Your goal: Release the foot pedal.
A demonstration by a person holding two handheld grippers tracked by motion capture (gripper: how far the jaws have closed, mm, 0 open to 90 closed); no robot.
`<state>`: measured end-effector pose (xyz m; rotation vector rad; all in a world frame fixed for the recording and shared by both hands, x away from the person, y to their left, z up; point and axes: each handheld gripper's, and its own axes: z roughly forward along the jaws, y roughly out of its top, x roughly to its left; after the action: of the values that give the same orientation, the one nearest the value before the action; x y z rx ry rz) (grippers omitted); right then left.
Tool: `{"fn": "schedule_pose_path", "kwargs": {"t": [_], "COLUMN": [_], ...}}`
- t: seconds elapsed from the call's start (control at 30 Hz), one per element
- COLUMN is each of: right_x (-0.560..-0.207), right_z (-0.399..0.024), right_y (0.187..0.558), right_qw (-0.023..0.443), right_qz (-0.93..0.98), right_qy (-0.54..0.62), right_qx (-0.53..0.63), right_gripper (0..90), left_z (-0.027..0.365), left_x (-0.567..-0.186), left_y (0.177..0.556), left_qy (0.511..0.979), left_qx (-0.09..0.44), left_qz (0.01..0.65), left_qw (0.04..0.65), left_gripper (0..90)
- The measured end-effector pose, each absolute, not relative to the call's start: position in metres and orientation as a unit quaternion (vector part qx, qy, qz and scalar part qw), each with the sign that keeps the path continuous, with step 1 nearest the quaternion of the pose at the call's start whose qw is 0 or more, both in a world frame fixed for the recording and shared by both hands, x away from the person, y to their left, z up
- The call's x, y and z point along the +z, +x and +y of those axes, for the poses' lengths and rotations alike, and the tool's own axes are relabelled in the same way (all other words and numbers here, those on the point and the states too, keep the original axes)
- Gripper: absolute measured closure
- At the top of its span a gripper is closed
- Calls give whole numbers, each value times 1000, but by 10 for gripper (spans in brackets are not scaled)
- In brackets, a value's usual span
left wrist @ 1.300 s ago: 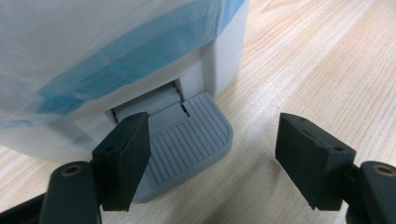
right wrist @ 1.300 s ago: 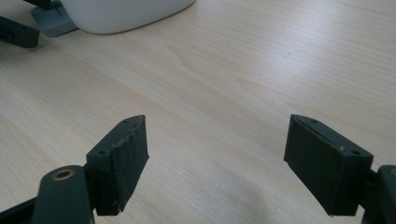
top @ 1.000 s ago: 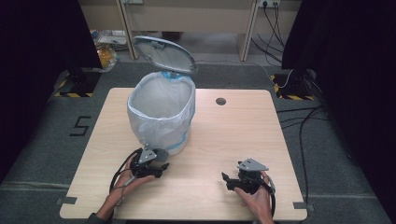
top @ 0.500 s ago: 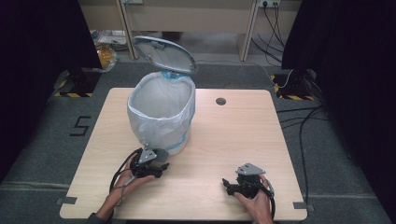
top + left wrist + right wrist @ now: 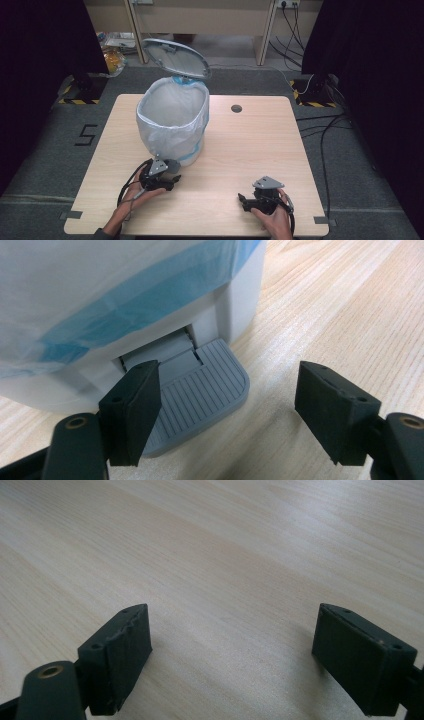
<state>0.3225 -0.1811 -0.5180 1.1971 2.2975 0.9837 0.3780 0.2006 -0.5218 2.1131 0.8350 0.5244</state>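
Pressing the pedal [image 5: 200,390] with the left gripper [image 5: 227,405], lid [image 5: 175,57] already tipped up over the bin [image 5: 172,125]. Left jaws spread wide, gripping nothing; one jaw resting on the ribbed pedal's near edge, the other apart over bare table [image 5: 340,300]. Pedal right at the left jaw, bin foot just beyond, blue-edged liner [image 5: 125,295] hanging above. Right gripper [image 5: 230,655] low over plain wood, jaws just opened further and standing wide, nothing between them, well apart from the bin. Done, by the look of it: lid raised, liner fitted, mouth free. Left to do, as a guess: dropping something in or easing off the pedal to shut the lid. Nothing to bin near either pair of jaws.
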Motion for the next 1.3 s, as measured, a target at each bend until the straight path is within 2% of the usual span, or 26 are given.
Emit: {"fn": "schedule_pose_path", "kwargs": {"t": [1.3], "right_x": [-518], "right_z": [-181], "right_y": [324], "right_qw": [182], "right_qz": [818], "right_qy": [422], "right_qx": [347], "right_gripper": [142], "left_z": [206], "left_x": [-516], "left_y": [380], "left_qy": [821], "left_qx": [190], "left_qz": [339], "left_qw": [417], "left_gripper": [260]}}
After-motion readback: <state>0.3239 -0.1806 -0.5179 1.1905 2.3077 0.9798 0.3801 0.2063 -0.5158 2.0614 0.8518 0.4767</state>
